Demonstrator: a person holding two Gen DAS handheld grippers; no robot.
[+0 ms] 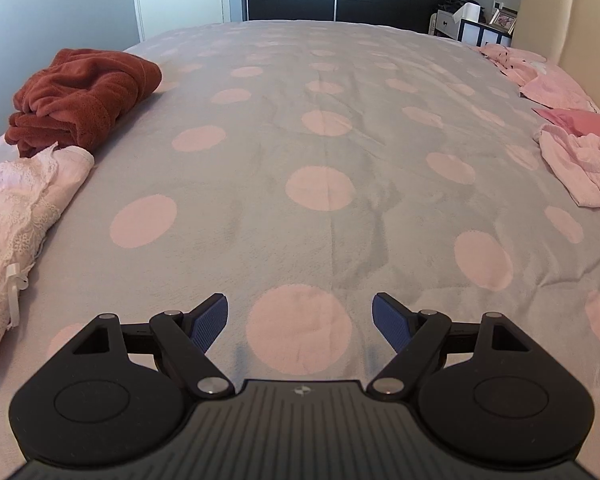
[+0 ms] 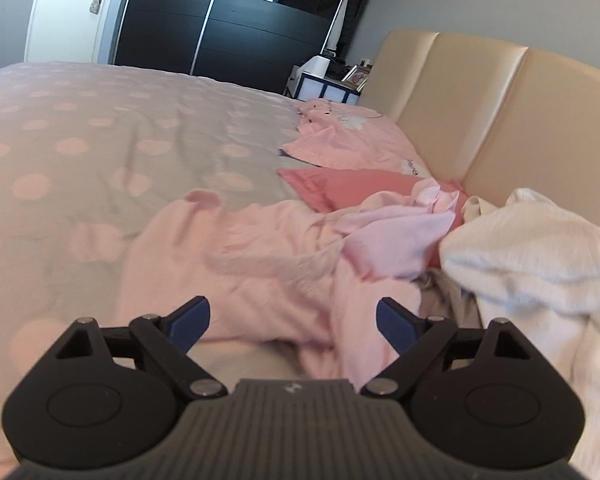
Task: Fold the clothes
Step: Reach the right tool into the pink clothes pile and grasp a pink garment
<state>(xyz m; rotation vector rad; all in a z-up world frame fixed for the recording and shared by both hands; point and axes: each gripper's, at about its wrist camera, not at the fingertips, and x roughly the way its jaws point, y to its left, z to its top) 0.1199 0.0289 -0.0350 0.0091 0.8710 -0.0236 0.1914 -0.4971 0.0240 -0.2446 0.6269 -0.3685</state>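
both grippers are being held spread and empty over the grey, pink-dotted bedspread (image 1: pixel 340 80).
the crumpled pale pink garment (image 2: pixel 260 264) is lying beneath the right gripper (image 2: pixel 293 322); the left gripper (image 1: pixel 300 322) is being held over bare cover.

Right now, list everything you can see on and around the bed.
bedspread: one, grey with pink dots, covering bed
bathrobe: one, rust red, folded, far left edge
lace garment: one, white, left edge, nearer
pale pink garment: one, crumpled, ahead of right gripper
coral garment: one, by headboard
cream garment: one, right edge
headboard: one, beige
wardrobe: one, black, far wall
left gripper: open, empty
right gripper: open, empty
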